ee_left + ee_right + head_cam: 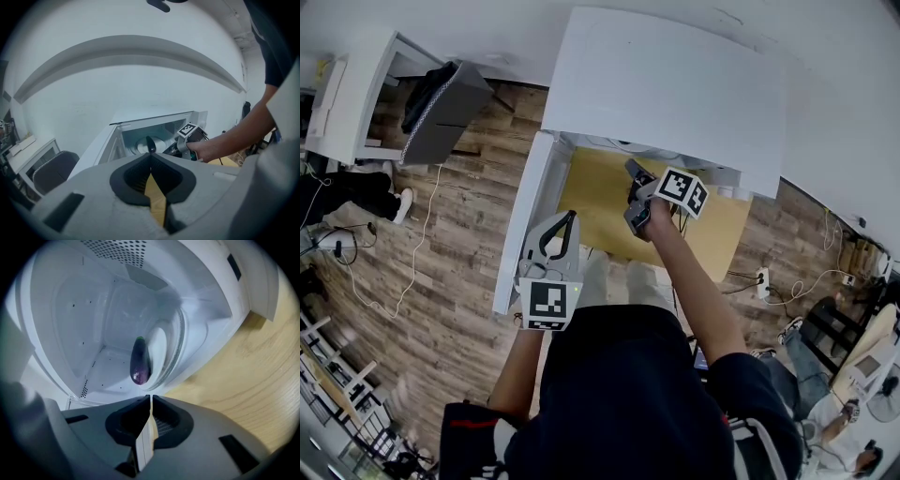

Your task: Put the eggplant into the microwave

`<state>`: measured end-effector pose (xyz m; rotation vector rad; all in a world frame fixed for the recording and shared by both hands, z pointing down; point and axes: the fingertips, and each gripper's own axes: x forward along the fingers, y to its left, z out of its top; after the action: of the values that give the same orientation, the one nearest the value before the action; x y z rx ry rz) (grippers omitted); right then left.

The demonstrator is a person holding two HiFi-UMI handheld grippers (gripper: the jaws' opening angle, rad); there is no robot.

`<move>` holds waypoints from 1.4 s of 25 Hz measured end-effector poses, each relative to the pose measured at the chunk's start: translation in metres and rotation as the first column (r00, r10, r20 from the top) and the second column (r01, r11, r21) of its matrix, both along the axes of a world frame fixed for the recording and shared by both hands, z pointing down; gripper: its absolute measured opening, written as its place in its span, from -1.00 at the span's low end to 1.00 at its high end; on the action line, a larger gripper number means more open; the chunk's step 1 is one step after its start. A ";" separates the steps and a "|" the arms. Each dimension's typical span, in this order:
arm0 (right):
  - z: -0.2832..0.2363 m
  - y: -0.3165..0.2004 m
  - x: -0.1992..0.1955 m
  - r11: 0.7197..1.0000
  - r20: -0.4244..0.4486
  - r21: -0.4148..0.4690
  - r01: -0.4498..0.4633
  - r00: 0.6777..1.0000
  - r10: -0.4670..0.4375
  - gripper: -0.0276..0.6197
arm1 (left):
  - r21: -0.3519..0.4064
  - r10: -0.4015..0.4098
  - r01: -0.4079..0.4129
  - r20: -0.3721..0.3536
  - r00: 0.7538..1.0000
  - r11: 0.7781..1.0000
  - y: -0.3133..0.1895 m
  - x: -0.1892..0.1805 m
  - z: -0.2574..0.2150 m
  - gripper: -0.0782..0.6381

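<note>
Overhead first: head view showed the boxy white microwave [666,84] on a pale wooden tabletop [600,202], its door [521,234] swung open to the left. Right gripper [633,178] sat at the oven mouth; left gripper [571,217] was held nearer the body, beside the door edge.

Left gripper view: jaws tip to tip, nothing between them. Beyond them, the dark purple eggplant [150,144] lay inside the cavity, with the right gripper just outside the opening.

Right gripper view: jaws closed to a hairline slit, empty. Eggplant lay lengthwise on the round glass turntable [174,350], green stem end toward the back wall, clear of the jaw tips.
</note>
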<state>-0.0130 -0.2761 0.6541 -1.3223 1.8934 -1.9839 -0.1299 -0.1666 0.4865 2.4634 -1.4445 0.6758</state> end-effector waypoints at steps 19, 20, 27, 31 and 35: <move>-0.173 0.034 0.035 0.853 -0.336 0.433 0.290 0.930 -0.145 -0.87 | 0.175 0.057 -0.042 -0.078 0.995 0.984 -0.001 0.055 -0.079 -0.74; -0.184 0.036 0.037 0.838 -0.353 0.455 0.302 0.925 -0.142 -0.87 | 0.185 0.058 -0.042 -0.082 0.995 0.982 0.000 0.057 -0.084 -0.74; -0.248 0.055 0.047 0.717 -0.488 0.567 0.406 0.866 -0.104 -0.88 | 0.250 0.044 -0.020 -0.090 0.995 0.968 0.005 0.059 -0.113 -0.74; -0.285 0.065 0.050 0.640 -0.529 0.634 0.435 0.847 -0.052 -0.88 | 0.298 0.036 -0.010 -0.081 0.996 0.955 0.004 0.057 -0.132 -0.74; -0.314 0.075 0.054 0.576 -0.558 0.680 0.454 0.830 0.006 -0.88 | 0.340 0.036 -0.008 -0.075 0.997 0.940 0.004 0.060 -0.151 -0.73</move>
<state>0.0413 -0.2010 0.3404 -1.3768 2.8045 -0.5445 -0.0703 -0.1630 0.3353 2.7274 -1.6219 0.3476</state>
